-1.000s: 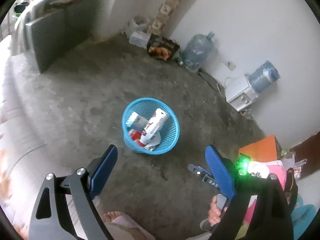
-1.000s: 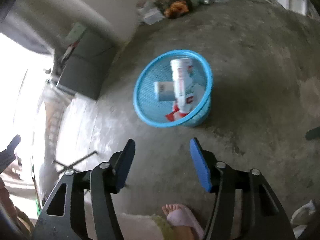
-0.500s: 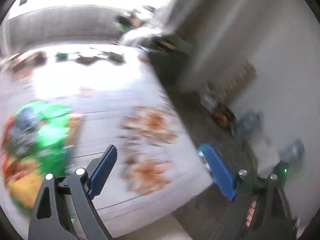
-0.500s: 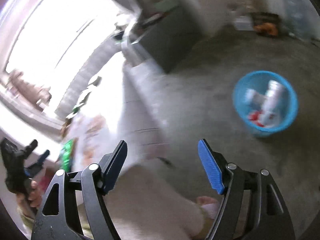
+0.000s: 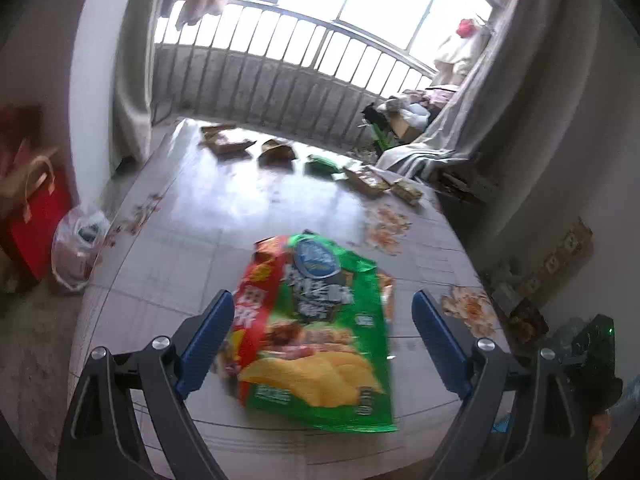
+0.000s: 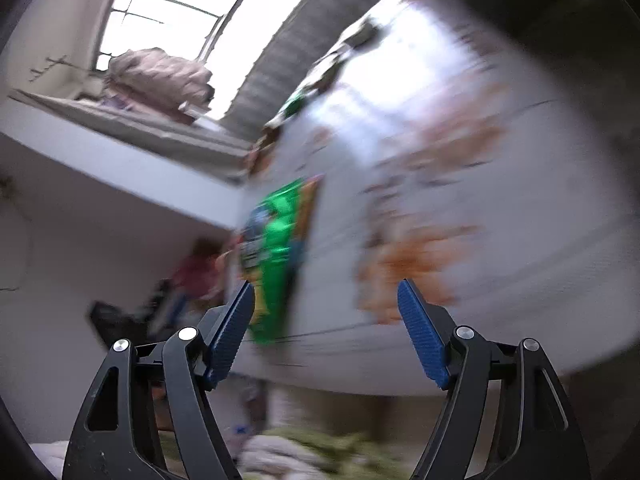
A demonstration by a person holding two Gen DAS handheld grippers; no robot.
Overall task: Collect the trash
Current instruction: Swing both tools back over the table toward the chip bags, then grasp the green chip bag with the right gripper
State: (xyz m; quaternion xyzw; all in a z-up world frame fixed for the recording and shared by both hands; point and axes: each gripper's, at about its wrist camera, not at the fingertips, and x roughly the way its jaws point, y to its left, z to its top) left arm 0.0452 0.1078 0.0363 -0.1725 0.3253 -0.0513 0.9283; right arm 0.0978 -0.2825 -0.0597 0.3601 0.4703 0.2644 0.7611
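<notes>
A green and red chip bag (image 5: 316, 320) lies flat on the white floral table (image 5: 192, 240), near its front edge. My left gripper (image 5: 320, 300) hovers over the bag with its blue pads (image 5: 208, 340) wide apart on either side. The jaws are closing slightly and the pads do not touch the bag. In the blurred right wrist view the same chip bag (image 6: 276, 248) shows to the left on the table (image 6: 460, 140). My right gripper (image 6: 325, 286) is open and empty, to the right of the bag. The blue basket is out of view.
Several more wrappers (image 5: 228, 142) (image 5: 278, 152) (image 5: 322, 164) lie along the table's far edge by the balcony railing (image 5: 280, 80). A red bag (image 5: 36, 212) and a white plastic bag (image 5: 76, 248) stand on the floor at the left. Grey cloth (image 5: 460, 128) drapes furniture at the right.
Both grippers swung away from the blue basket on the floor and now face the table. The chip bag has come between the left jaws in view. The right jaws stand wider than before.
</notes>
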